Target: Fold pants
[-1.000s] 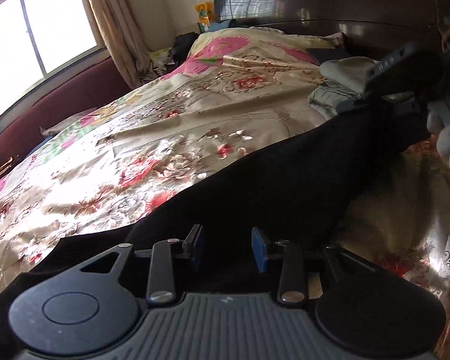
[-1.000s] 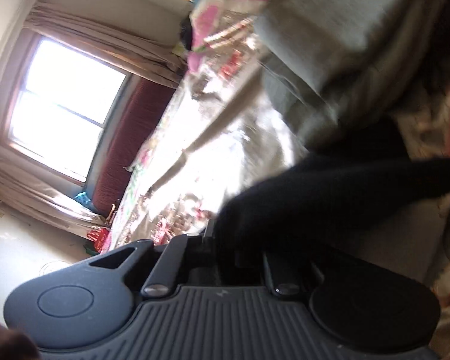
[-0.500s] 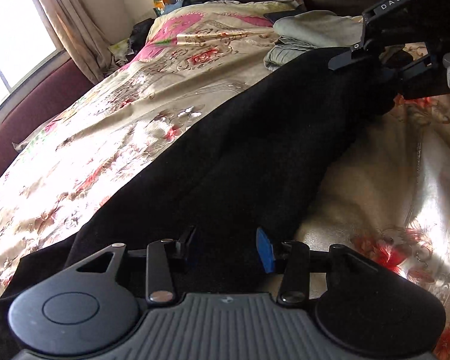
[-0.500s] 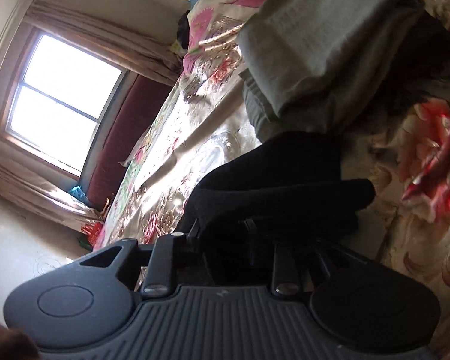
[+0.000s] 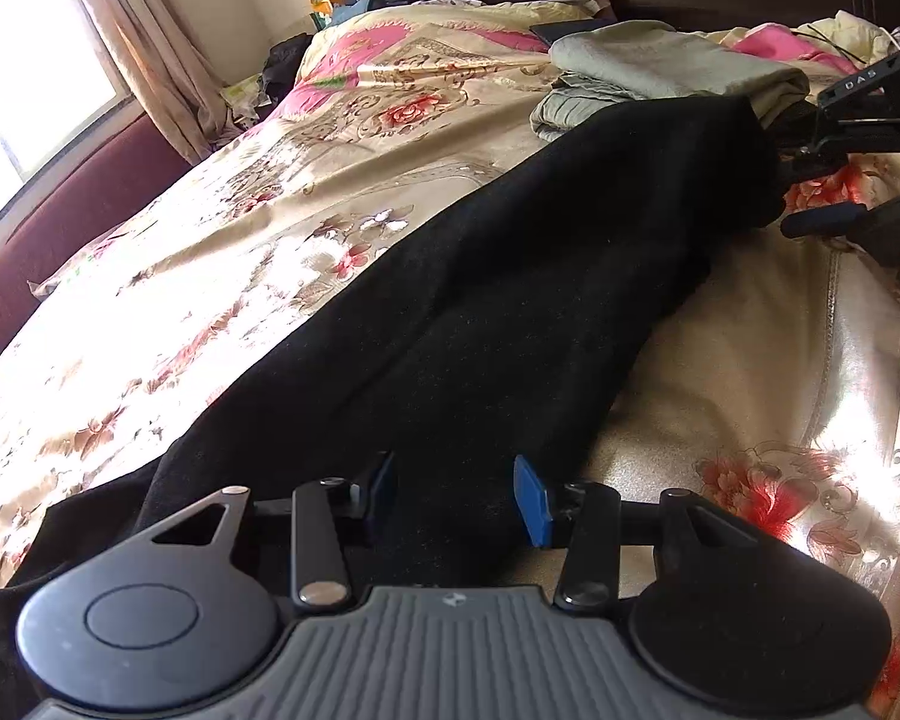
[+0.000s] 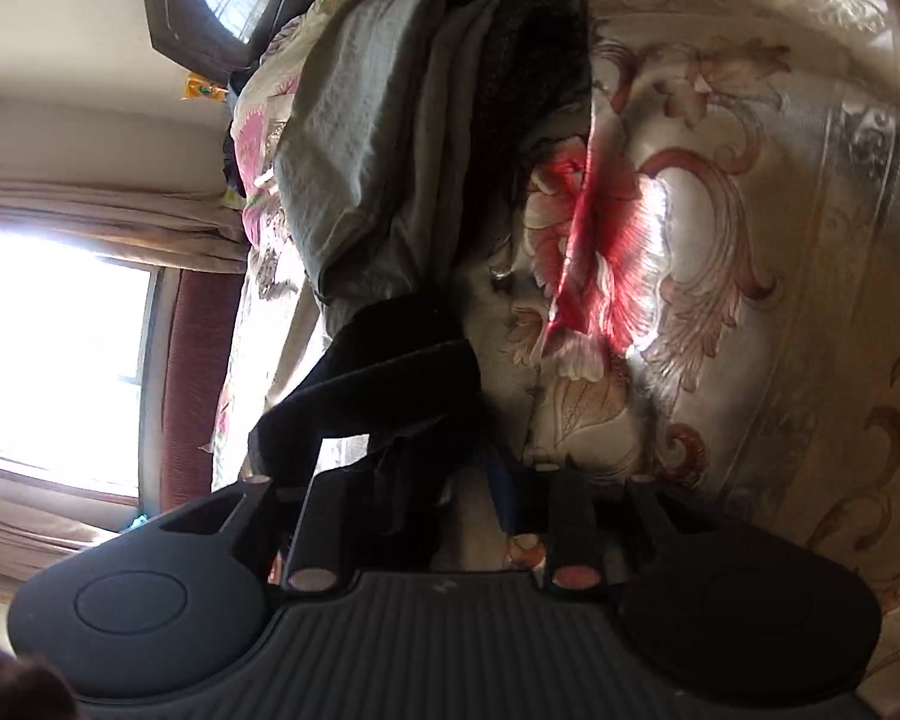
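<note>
pants (image 5: 510, 300): I see them black, stretched along the bedspread (image 5: 270, 210)
left gripper (image 5: 455, 489): released, pads apart over cloth
right gripper (image 6: 450, 480): released, cloth between the pads

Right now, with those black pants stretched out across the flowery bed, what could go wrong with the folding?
1. The far end of the black pants lies against the stack of grey-green clothes; moving it could drag that stack out of shape.
2. The right tool is open with black cloth loosely bunched at it, so a fold could catch or crease.
3. The shiny bedspread looks slippery; the pants may slide.
</note>
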The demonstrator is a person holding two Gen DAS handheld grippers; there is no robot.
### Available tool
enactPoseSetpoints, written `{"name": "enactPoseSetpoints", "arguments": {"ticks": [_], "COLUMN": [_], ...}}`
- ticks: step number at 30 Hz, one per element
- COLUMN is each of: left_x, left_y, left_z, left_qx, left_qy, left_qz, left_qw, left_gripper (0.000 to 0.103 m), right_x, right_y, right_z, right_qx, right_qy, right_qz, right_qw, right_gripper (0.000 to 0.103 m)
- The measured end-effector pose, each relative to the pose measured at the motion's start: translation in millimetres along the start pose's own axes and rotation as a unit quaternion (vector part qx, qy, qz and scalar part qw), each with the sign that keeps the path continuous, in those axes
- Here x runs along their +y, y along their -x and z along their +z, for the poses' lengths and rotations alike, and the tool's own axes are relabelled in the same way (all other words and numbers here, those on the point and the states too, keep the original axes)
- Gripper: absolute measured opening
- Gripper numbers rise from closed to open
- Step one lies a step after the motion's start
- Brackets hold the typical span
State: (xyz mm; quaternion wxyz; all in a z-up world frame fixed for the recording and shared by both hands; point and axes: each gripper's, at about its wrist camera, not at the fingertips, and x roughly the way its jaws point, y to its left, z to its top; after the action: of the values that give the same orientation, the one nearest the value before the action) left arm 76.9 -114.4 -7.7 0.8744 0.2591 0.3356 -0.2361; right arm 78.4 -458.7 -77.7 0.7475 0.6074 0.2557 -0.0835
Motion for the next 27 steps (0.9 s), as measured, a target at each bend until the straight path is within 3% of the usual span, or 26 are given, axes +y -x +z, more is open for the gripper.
{"name": "enactPoseSetpoints", "arguments": {"ticks": [2,6,13,14,15,18,23,25,27], "left_x": [-2,-8,-9,-11,-13,-16,-23,-30,-38], "left_y": [-1,-4,-9,-11,-12,-13,-8,-5,-11], "left_z": [2,5,12,15,19,35,68,79,87], "left_qx": [-0.004,-0.005,-0.011,-0.013,-0.017,-0.036,-0.077,-0.091,-0.085], "left_qy": [-0.004,-0.011,-0.018,-0.023,-0.034,-0.052,-0.057,-0.055,-0.051], "left_qz": [-0.009,-0.013,-0.021,-0.021,-0.021,-0.031,-0.079,-0.098,-0.122], "left_qw": [0.9999,0.9998,0.9996,0.9994,0.9991,0.9975,0.9923,0.9894,0.9875], "left_gripper": [0.058,0.058,0.058,0.058,0.058,0.058,0.058,0.058,0.058], "right_x": [3,15,19,21,23,50,105,113,108], "right_y": [-9,-39,-44,-46,-46,-31,12,22,22], "right_z": [3,5,6,8,10,14,27,26,30], "right_qx": [-0.005,-0.013,-0.001,0.008,0.017,0.000,-0.013,-0.019,-0.043], "right_qy": [-0.004,0.029,0.035,0.030,0.023,0.064,0.147,0.181,0.213], "right_qz": [0.007,-0.023,-0.040,-0.025,-0.005,0.048,0.132,0.125,0.062], "right_qw": [1.000,0.999,0.999,0.999,1.000,0.997,0.980,0.975,0.974], "right_gripper": [0.041,0.041,0.031,0.012,0.007,0.007,0.007,0.007,0.009]}}
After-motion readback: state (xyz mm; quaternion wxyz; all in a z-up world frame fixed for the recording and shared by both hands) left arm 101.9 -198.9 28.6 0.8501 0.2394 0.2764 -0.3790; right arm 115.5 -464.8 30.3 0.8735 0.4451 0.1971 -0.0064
